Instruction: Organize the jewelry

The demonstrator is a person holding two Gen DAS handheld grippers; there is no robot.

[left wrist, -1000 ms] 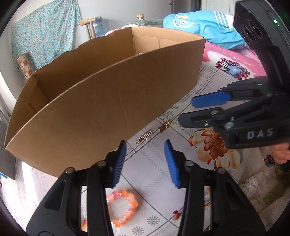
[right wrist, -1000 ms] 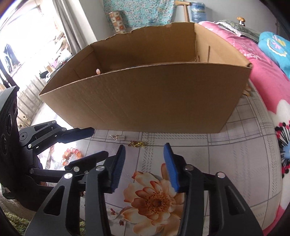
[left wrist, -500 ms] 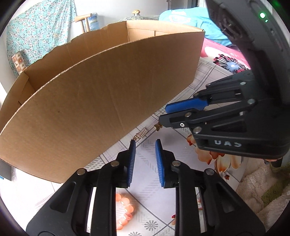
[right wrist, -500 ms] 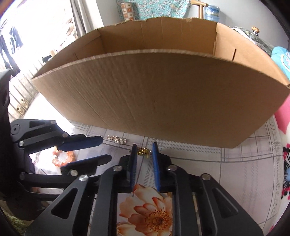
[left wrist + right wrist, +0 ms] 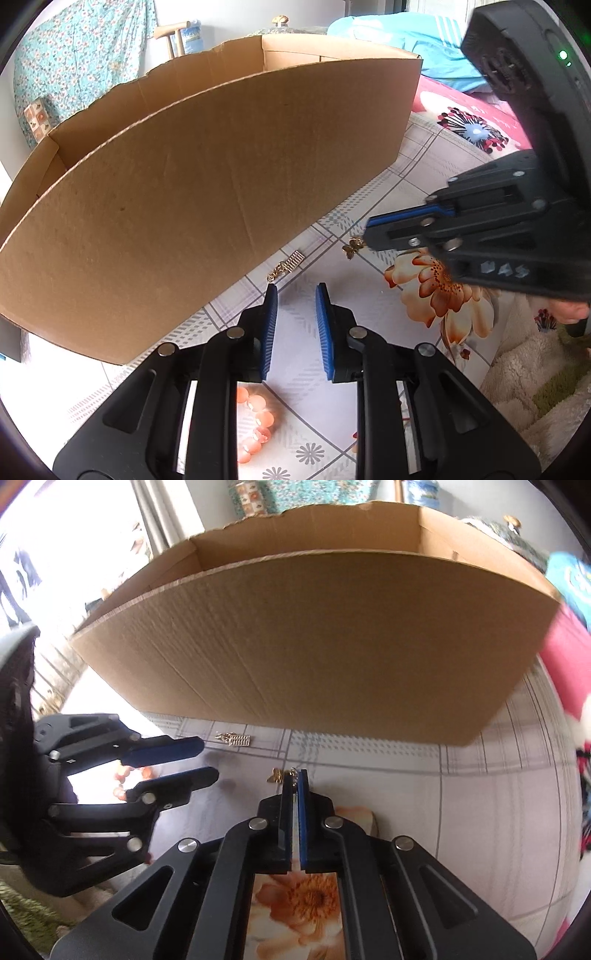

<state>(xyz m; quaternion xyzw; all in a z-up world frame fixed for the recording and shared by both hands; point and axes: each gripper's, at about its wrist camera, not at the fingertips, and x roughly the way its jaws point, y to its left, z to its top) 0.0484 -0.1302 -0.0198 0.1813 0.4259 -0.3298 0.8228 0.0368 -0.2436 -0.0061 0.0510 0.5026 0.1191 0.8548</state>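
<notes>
**Right gripper pinches a gold piece; left gripper waits beside a second one**

Farthest left in the left wrist view, a string of orange beads [image 5: 255, 424] lies on the patterned bed cover [image 5: 369, 206] beneath the left gripper [image 5: 295, 291]. Its jaws stand narrowly apart with nothing between them; it grasps nothing. Just ahead of its left fingertip, close against the foot of the cardboard box [image 5: 207, 177], lies a small comb-shaped gold earring [image 5: 288, 264], untouched.

Further right, the right gripper [image 5: 294, 775] is clenched on a small gold butterfly-like piece [image 5: 277, 775], caught only at the very tips of the pads, with most of it sticking out to the left. It appears to be at or barely off the cover.

The main risk, as I judge it, is this shallow bite: the piece is tiny and thin, so a quick lift or swing toward the box could let it slip out and vanish into the busy floral print. The box wall is tall and close, so carrying over its rim could clip the gripper. The two grippers are also near each other and might collide if both move at once.
</notes>
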